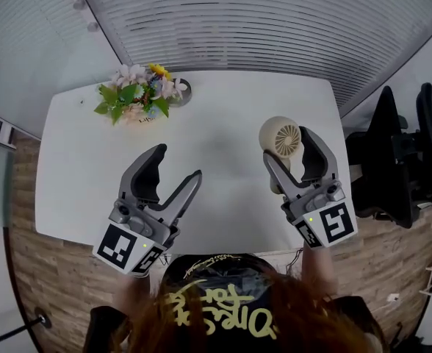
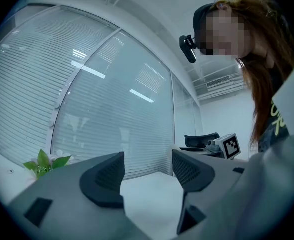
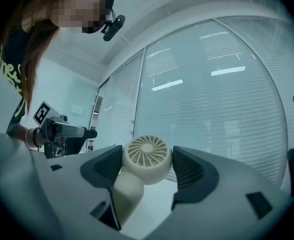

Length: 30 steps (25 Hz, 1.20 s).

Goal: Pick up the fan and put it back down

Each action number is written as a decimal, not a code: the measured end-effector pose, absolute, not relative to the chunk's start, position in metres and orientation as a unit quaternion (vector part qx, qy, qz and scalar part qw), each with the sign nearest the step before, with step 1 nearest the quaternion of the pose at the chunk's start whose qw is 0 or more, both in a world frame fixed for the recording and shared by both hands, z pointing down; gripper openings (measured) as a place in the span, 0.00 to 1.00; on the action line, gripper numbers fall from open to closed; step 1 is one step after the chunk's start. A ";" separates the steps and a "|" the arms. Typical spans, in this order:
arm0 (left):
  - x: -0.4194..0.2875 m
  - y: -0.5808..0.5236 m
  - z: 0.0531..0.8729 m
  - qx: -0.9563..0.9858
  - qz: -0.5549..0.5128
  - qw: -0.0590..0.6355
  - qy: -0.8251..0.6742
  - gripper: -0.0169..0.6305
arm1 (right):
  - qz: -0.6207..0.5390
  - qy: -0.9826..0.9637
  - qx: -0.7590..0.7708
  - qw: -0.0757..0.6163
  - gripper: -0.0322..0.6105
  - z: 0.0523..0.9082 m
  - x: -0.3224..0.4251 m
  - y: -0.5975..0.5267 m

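White table (image 1: 223, 190) under us, slatted blinds (image 1: 260, 20) running along the far wall, wood-look floor (image 1: 54, 285) at the near edge. Now to the action: the right gripper (image 1: 286, 144) has its two dark pads pressed on either side of the cream fan (image 1: 281, 137), clamping the round grille head. In the right gripper view the fan leans, with its stubby handle angling down towards the left jaw. From the head view, the fan is over the right half of the table, towards the far side; I cannot tell whether it is clear of the surface. Over to the left gripper (image 1: 179, 162): its jaws are spread wide with nothing between them, only bare tabletop showing through the gap, and it points out over the middle of the table, well apart from the fan. Further out, a bunch of flowers (image 1: 137, 94) sits at the far left of the table, and black office chairs (image 1: 400, 160) stand off its right end.
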<state>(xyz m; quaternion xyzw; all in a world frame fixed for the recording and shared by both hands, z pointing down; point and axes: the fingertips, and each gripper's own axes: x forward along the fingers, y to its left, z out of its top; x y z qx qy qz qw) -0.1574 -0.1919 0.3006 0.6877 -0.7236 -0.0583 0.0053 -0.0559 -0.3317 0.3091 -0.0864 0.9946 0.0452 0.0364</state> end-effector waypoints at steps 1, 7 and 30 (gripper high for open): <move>-0.163 -0.190 0.302 0.686 -0.058 0.007 -0.725 0.47 | 0.041 0.995 -0.086 0.031 0.53 0.314 -0.064 -0.334; -0.193 -0.179 0.313 0.677 -0.056 0.020 -0.734 0.47 | 0.041 0.995 -0.089 -0.012 0.53 0.354 -0.110 -0.342; -0.229 -0.156 0.352 0.673 -0.052 0.067 -0.735 0.46 | 0.027 0.982 -0.079 -0.170 0.53 0.497 -0.198 -0.356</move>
